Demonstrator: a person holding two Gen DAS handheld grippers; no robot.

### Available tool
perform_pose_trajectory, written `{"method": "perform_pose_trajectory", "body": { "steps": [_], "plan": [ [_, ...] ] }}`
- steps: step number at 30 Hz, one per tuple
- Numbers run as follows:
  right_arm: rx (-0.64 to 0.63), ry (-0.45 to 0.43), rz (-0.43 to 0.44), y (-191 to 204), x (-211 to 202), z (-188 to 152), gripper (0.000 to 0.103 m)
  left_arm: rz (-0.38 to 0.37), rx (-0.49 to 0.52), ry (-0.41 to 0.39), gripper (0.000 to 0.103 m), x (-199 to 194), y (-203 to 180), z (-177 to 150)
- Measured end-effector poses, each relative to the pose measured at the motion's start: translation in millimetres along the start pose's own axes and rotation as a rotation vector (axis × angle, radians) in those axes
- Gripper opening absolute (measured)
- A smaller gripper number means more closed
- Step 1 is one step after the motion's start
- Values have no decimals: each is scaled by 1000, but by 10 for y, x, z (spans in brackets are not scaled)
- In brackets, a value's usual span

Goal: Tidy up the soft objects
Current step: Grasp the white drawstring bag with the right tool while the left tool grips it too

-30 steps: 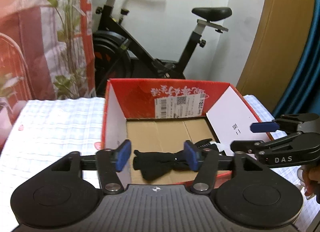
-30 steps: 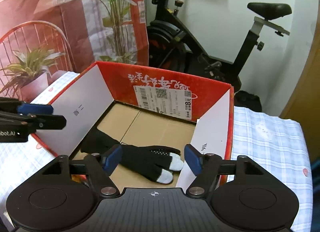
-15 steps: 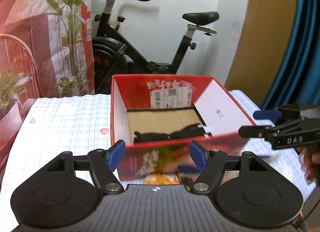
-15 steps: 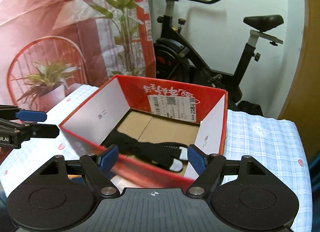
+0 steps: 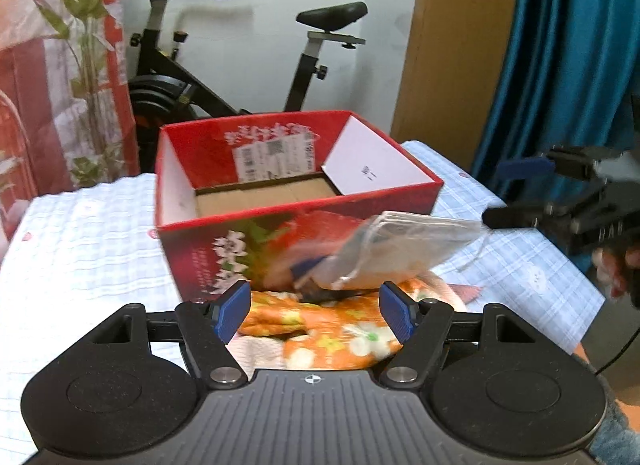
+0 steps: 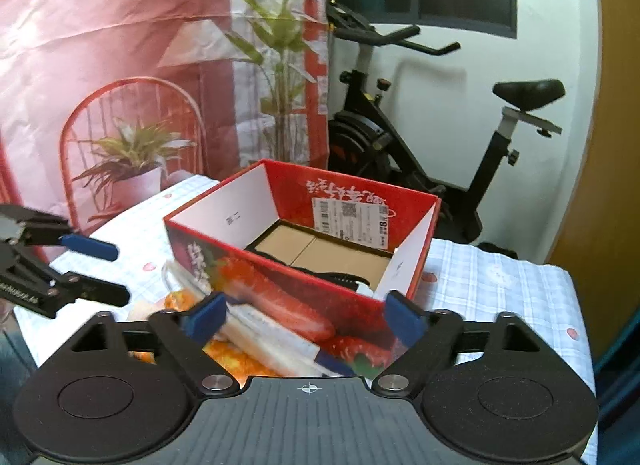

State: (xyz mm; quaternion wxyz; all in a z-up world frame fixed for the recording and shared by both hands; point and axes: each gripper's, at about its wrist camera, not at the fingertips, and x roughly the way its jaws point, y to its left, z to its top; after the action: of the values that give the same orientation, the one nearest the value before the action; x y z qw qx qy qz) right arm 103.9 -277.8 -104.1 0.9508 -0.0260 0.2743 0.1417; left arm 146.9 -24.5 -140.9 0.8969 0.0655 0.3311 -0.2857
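A red cardboard box [image 5: 208, 225] stands open on the table, and its front wall hides the inside in the left wrist view. A black glove [image 6: 340, 277] with a white fingertip lies on its floor. An orange floral cloth [image 5: 340, 329] lies against the box front, with a white drawstring pouch [image 5: 400, 249] on top of it. My left gripper [image 5: 316, 313] hovers open just before the cloth, holding nothing. My right gripper [image 6: 304, 317] is empty above the pouch [image 6: 272, 337] and cloth [image 6: 236, 361], its jaws opening. Each gripper shows in the other's view: right [image 5: 496, 195], left [image 6: 122, 275].
The table wears a pale checked cloth [image 5: 80, 245], and its right edge [image 6: 576, 345] lies close to the box. Behind stand an exercise bike [image 5: 224, 77], a red printed backdrop [image 6: 120, 45] with plants, a wooden panel and a blue curtain [image 5: 560, 65].
Both grippers have drawn back out of the box, leaving the black gloves inside. The box front, orange cloth and white pouch have come into view. The right jaws stand wider.
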Motion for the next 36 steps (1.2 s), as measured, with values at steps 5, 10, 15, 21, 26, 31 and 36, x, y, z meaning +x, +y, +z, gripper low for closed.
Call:
{"method": "perform_pose_trajectory", "body": {
  "steps": [5, 10, 15, 21, 26, 31, 36],
  "plan": [
    [-2, 64, -8, 22, 129, -214, 90, -28, -44, 2, 72, 236, -67, 30],
    [42, 115, 6, -29, 407, -499, 81, -47, -55, 19, 68, 485, -109, 91],
    [129, 104, 50, -135, 619, -594, 73, -49, -29, 31, 67, 675, -181, 146],
    [194, 89, 74, -234, 759, -580, 44, -23, 8, 28, 47, 778, -236, 169],
    [207, 73, 67, -262, 751, -567, 30, -21, 2, 22, 24, 752, -179, 189],
    [198, 37, 63, -234, 680, -521, 24, -17, 6, -2, 23, 680, -196, 234],
    [175, -23, 54, -188, 530, -396, 23, -27, 11, -51, 23, 535, -211, 323]
  ]
}}
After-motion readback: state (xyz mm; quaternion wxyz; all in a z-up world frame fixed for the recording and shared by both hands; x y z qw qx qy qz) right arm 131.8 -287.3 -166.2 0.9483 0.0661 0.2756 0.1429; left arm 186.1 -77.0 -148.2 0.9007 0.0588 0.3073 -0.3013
